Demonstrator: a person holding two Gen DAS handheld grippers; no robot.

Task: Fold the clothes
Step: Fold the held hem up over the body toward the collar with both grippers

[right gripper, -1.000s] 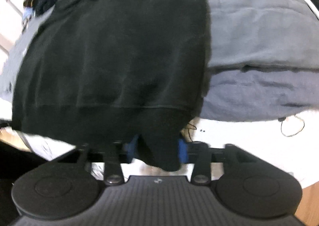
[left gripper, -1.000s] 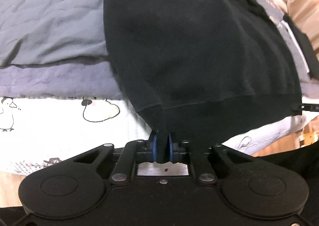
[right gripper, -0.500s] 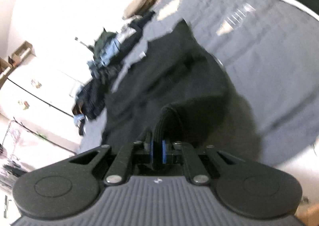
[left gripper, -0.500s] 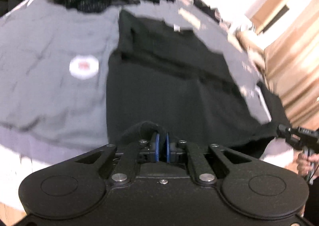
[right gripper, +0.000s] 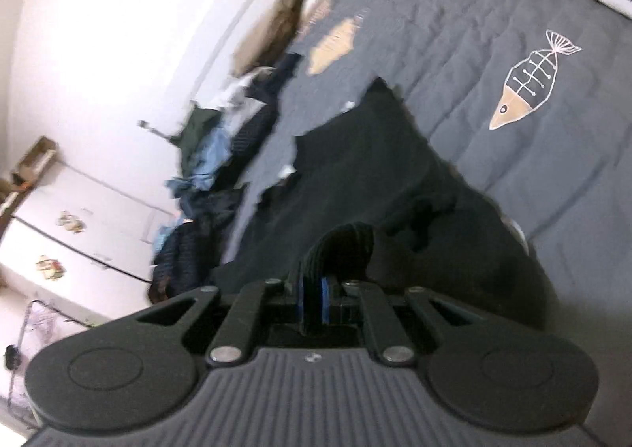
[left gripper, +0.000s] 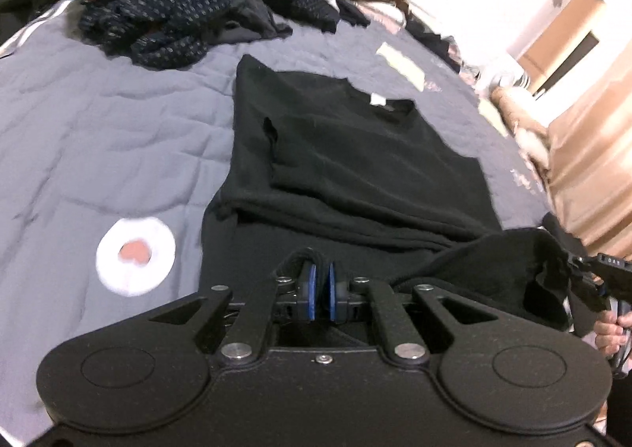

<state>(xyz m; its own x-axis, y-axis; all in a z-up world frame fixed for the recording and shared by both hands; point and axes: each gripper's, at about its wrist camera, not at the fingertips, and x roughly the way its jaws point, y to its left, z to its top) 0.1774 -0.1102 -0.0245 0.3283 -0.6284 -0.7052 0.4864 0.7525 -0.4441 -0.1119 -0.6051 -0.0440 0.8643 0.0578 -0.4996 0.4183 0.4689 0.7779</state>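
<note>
Between our left gripper (left gripper: 320,291) fingers, nearly closed, sits the black sweater (left gripper: 355,166) hem; right gripper (right gripper: 312,299) likewise pinches it. Sweater lies ahead on grey quilt (left gripper: 98,131), sleeves folded in. We judge hem-to-collar fold underway; next: carry both corners forward evenly.

Ahead of your left gripper (left gripper: 320,291), with its blue pads (left gripper: 310,291), lies a plain black sweater (left gripper: 355,154) with a white neck label (left gripper: 377,99). Left of it, the grey quilt (left gripper: 98,123) shows a white disc with a pink heart (left gripper: 135,251). Beyond your right gripper (right gripper: 314,299), that quilt carries an orange-and-black fish-skeleton print (right gripper: 527,85). Farther off, you have a navy dotted garment (left gripper: 158,12).
</note>
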